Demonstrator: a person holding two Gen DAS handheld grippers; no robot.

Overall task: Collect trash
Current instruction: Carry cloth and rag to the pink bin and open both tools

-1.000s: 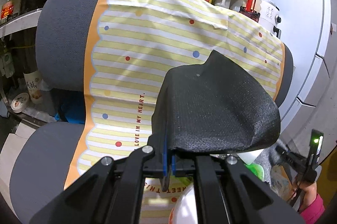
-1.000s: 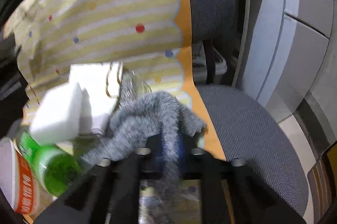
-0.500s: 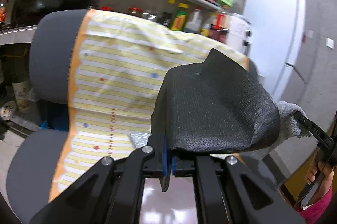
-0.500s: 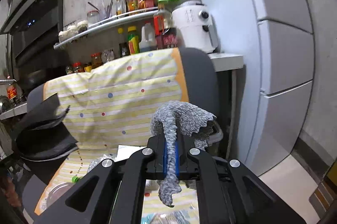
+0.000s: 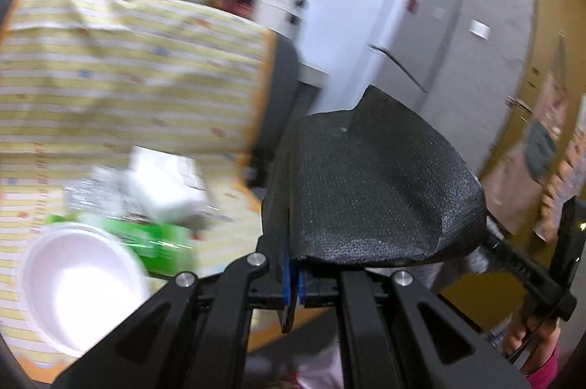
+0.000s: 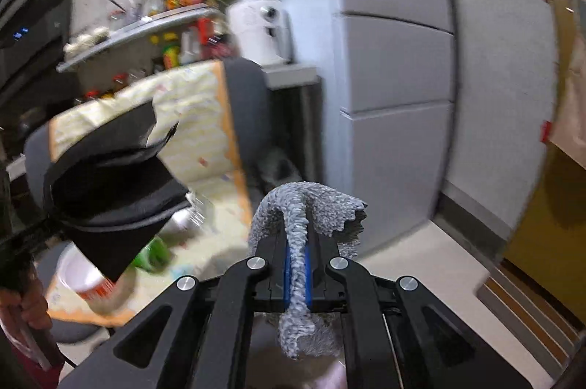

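Observation:
My left gripper (image 5: 293, 273) is shut on a black textured foam sheet (image 5: 370, 184), held up to the right of the chair; the sheet also shows in the right wrist view (image 6: 110, 184). My right gripper (image 6: 297, 270) is shut on a grey knitted rag (image 6: 304, 217), lifted off the chair. On the chair's yellow striped cloth (image 5: 121, 85) lie a white foam bowl (image 5: 73, 286), a green bottle (image 5: 154, 242), a white box (image 5: 164, 184) and crinkled clear plastic (image 5: 91, 191), all blurred.
A grey office chair (image 6: 249, 96) carries the cloth. A white refrigerator (image 6: 395, 59) stands to the right, with a shelf of bottles (image 6: 154, 19) and a white appliance (image 6: 260, 30) behind the chair. A wooden door (image 5: 549, 96) is at far right. Beige floor (image 6: 432, 264) lies below.
Both grippers have swung right and away from the chair, each keeping its piece. The chair and its trash have slid to the left of both views.

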